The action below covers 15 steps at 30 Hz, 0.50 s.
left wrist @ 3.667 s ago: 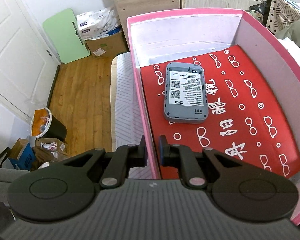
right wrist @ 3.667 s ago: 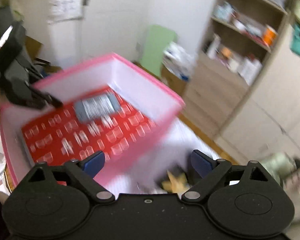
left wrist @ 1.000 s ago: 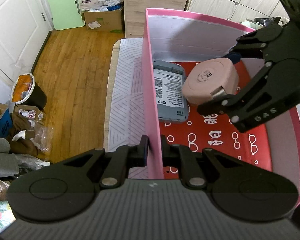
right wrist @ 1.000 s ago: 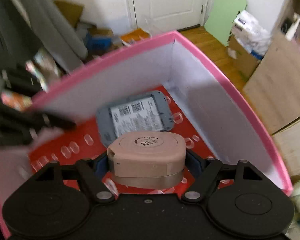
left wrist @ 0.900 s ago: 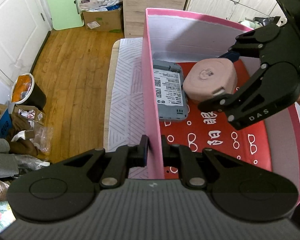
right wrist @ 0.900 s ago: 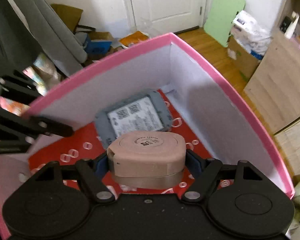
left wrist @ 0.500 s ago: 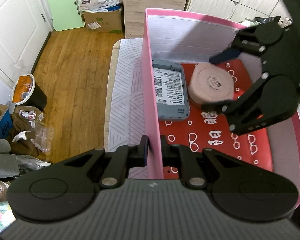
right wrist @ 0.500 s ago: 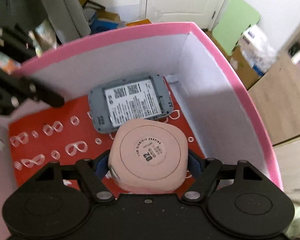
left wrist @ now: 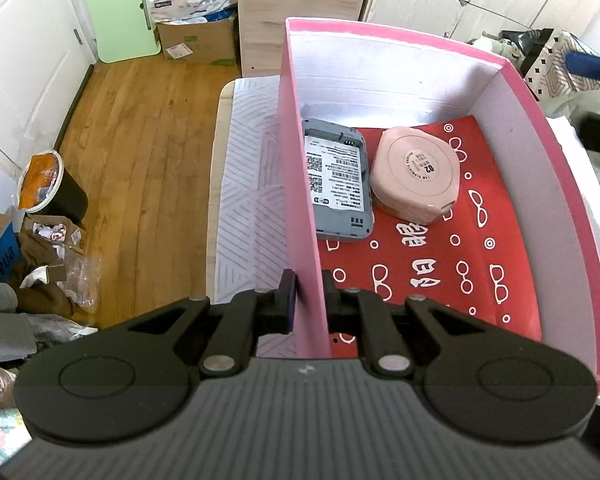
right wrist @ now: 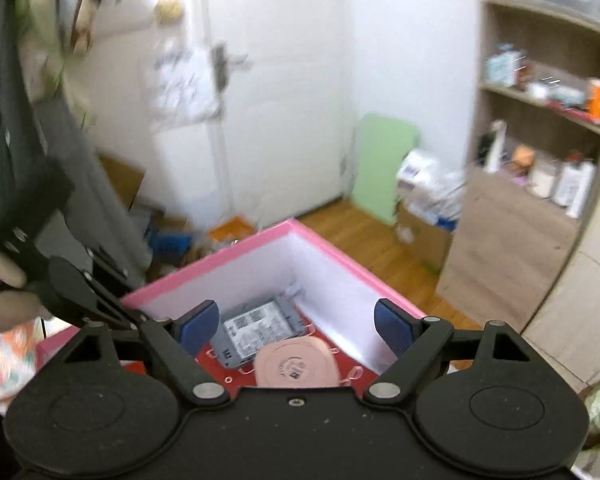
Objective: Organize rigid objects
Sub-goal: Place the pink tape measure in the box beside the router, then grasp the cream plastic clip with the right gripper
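While the left gripper [left wrist: 307, 294] is clamped on the left wall of the pink box [left wrist: 296, 168], the right gripper [right wrist: 296, 326] hangs above the box with its blue-padded fingers [right wrist: 392, 326] spread apart and holding nothing. On the box's red patterned floor [left wrist: 432, 264], a grey device with a label [left wrist: 338, 184] lies against the left wall near the far corner, and a pink rounded case [left wrist: 416, 168] sits just beside it.

Wood plank floor [left wrist: 140, 132], white door [right wrist: 276, 92], a green board [left wrist: 118, 8] leaning against the wall, open wooden shelves [right wrist: 548, 92].
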{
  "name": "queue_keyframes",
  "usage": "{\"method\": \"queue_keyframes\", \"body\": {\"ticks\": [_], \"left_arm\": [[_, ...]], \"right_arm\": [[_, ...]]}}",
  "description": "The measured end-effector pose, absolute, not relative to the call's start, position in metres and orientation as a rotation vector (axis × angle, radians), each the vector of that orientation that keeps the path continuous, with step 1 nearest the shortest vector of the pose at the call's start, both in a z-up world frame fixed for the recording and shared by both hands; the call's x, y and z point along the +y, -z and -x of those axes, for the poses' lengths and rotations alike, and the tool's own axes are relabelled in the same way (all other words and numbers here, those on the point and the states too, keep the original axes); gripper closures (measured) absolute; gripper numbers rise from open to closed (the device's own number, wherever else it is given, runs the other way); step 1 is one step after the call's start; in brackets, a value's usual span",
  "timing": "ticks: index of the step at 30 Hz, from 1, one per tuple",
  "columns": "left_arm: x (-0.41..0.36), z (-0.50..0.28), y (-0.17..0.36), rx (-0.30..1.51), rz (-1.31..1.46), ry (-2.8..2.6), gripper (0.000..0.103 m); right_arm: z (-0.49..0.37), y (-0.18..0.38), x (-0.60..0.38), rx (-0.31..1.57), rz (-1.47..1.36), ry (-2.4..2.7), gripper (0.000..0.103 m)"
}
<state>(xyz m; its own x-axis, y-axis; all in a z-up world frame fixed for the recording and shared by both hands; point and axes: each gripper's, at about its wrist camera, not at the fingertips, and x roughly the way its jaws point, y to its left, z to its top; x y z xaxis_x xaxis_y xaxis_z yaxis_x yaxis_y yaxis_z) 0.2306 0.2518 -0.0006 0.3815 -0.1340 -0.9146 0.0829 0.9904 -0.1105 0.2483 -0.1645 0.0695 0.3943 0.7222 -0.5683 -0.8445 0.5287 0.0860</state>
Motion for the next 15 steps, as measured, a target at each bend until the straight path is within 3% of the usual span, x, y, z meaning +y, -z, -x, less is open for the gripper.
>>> {"method": "queue_keyframes", "body": {"ticks": [15], "left_arm": [[0.245, -0.230, 0.002, 1.169, 0.034, 0.123, 0.092]], "right_arm": [[-0.198, -0.002, -0.275, 0.773, 0.100, -0.629, 0.015]]}}
